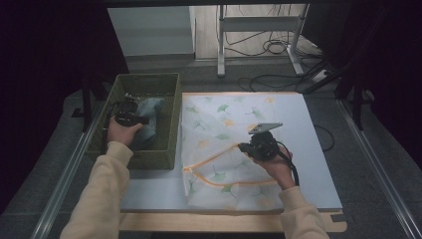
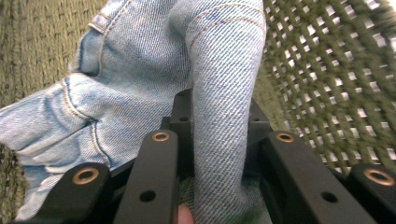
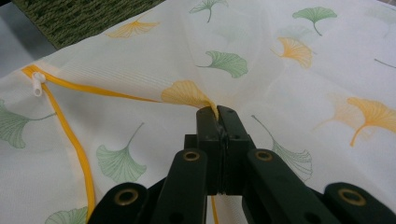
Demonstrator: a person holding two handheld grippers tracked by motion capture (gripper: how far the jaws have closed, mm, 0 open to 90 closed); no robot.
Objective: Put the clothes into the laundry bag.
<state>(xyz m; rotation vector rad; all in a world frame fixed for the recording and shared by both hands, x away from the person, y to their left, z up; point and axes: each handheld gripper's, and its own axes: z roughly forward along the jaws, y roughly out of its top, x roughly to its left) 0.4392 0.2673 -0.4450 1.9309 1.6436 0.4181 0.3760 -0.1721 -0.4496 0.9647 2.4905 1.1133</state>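
Left tool (image 2: 219,140) clamps a fold of soft, heavyish denim jeans (image 2: 140,74) in the wicker basket (image 1: 169,99). Right tool (image 3: 217,114), fully closed, pinches the thin, slippery mesh laundry bag (image 3: 289,93). Grip jeans at thick seams.

A fold of blue denim jeans (image 2: 219,93) is clamped between the left gripper (image 2: 219,154) jaws (green woven basket (image 2: 336,74) wall behind).

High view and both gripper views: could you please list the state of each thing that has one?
Left gripper: shut on the jeans.
Right gripper: shut on a pinch of the laundry bag.
Jeans: crumpled, in the basket.
Laundry bag: lying flat, zipper open.
Basket: upright, holding the jeans.
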